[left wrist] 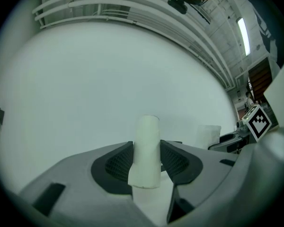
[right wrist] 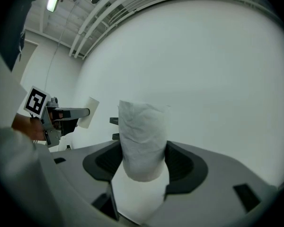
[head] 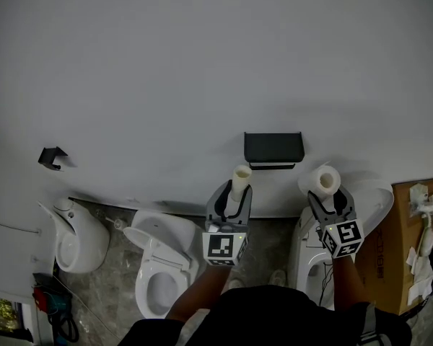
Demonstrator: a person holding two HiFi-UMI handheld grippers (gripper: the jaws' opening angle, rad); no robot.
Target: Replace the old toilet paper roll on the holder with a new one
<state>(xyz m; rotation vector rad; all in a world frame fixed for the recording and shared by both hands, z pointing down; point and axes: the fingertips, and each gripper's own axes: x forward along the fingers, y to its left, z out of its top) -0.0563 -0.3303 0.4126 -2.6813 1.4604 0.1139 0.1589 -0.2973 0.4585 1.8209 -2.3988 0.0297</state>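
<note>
Toilet paper roll (head: 323,180), full and white, stands up out of the right gripper (head: 327,195) in the head view. It is clamped between the jaws just below and to the right of the black holder (head: 273,148) on the wall (head: 202,63). The left gripper (head: 234,194) grips a bare cardboard tube (head: 241,178) just under the holder's left end. The holder's bar is hard to make out. A toilet (head: 303,244) below is partly hidden by the right arm.

In the left gripper view, the narrowed jaws press the tube's sides. Where the tube's lower end stops is unclear.

In the right gripper view, the jaws stand wide, with the pads against the paper. The roll's base is hidden, and the roll blocks most of the holder.
</note>
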